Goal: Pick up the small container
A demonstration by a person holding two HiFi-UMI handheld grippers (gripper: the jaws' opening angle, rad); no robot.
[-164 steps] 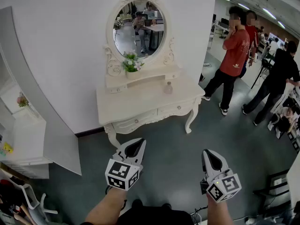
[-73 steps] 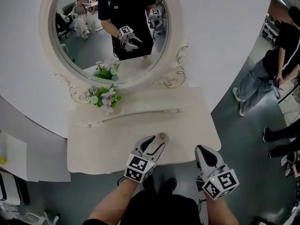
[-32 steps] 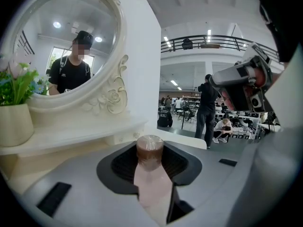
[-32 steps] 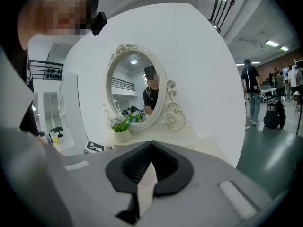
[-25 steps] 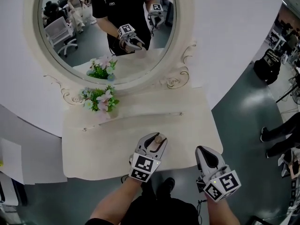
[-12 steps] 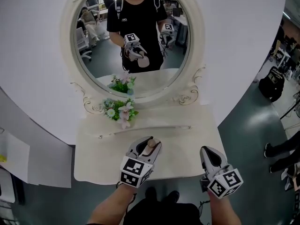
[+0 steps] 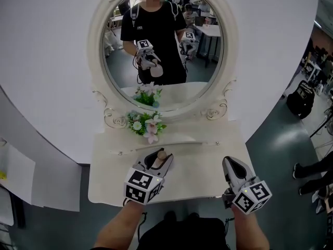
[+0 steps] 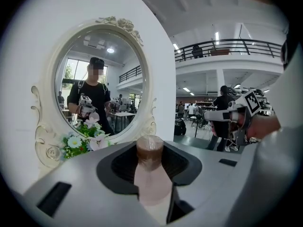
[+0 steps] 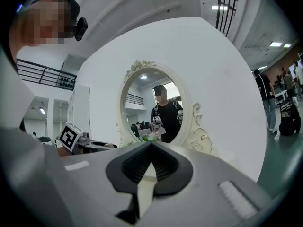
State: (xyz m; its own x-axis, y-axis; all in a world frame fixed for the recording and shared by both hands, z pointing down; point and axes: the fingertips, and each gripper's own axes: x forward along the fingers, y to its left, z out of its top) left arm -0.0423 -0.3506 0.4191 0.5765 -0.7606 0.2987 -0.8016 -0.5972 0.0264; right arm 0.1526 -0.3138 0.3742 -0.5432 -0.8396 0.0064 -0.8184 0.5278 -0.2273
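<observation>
Left gripper: I see it clamped on the container, over the table (front half).
Right gripper: closed, empty, over the front-right corner.
Room: bare top between them.

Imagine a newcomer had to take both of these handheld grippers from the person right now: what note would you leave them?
Left gripper: shut on the small pale-pink container with a brown cap; the cap pokes out past the tips.
Right gripper: shut, nothing in it, near the front edge of the cream-white dressing table.
Done: the container is gripped and, judging by its reflection in the oval mirror, appears clear of the tabletop.
Left: probably only keeping the grip steady; no set-down spot is shown.
</observation>
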